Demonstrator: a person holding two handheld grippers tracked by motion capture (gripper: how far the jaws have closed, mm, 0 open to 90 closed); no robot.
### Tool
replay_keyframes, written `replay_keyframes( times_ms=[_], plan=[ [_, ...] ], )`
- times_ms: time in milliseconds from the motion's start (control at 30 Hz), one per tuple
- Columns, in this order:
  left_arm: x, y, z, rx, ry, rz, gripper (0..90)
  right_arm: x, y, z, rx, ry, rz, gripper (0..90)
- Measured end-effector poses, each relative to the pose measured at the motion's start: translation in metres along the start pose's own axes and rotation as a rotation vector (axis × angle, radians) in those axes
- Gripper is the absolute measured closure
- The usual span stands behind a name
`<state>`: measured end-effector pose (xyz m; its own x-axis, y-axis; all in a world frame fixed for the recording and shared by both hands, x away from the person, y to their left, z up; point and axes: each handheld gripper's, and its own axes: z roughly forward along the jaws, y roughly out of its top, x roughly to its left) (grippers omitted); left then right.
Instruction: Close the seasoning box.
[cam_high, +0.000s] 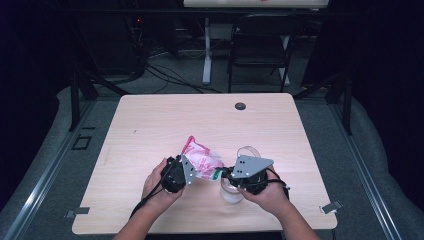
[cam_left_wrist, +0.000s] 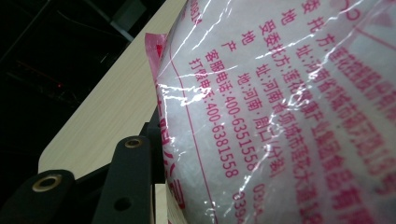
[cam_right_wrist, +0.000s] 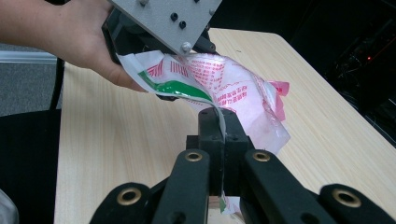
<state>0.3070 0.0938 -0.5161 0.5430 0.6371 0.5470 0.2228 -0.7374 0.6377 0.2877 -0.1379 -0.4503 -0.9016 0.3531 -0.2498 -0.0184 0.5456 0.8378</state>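
1. Holding a pink-and-white bag (cam_high: 201, 162) off the table (cam_high: 150, 125), the person works a gripper in each hand in the high view. The left gripper (cam_high: 186, 172) clamps the bag's body; the right gripper (cam_high: 223, 173) has closed on its green-edged corner. A clear cup (cam_high: 232, 192) stands directly below the right gripper. The bag's long axis runs between the two grippers, its far end rising up and away from the left one.

2. Pressing against the left gripper's jaw, the bag (cam_left_wrist: 280, 112) lies right ahead in the left gripper view, its red print running lengthwise.

3. Pinching the bag's edge (cam_right_wrist: 219, 119) tight between shut jaws, the right gripper (cam_right_wrist: 223, 140) faces the left gripper (cam_right_wrist: 159, 28), which holds the bag farther ahead. By the look of it, the step is opening the bag; the next move likely calls for pulling the pinched corner away while the left grip holds firm.
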Motion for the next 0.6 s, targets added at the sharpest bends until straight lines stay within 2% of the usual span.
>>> replay_keyframes(
  times_ms=[267,600],
  plan=[
    [-0.0025,0.0044,-0.0047,-0.014,0.033,0.050,57.9,-0.0011,0.0001,-0.0054,-0.006,-0.004,0.021,90.0],
    [-0.0055,0.0081,-0.0075,-0.028,0.051,0.075,58.1,-0.0026,-0.0015,-0.0104,-0.012,-0.014,0.030,90.0]
  ],
)
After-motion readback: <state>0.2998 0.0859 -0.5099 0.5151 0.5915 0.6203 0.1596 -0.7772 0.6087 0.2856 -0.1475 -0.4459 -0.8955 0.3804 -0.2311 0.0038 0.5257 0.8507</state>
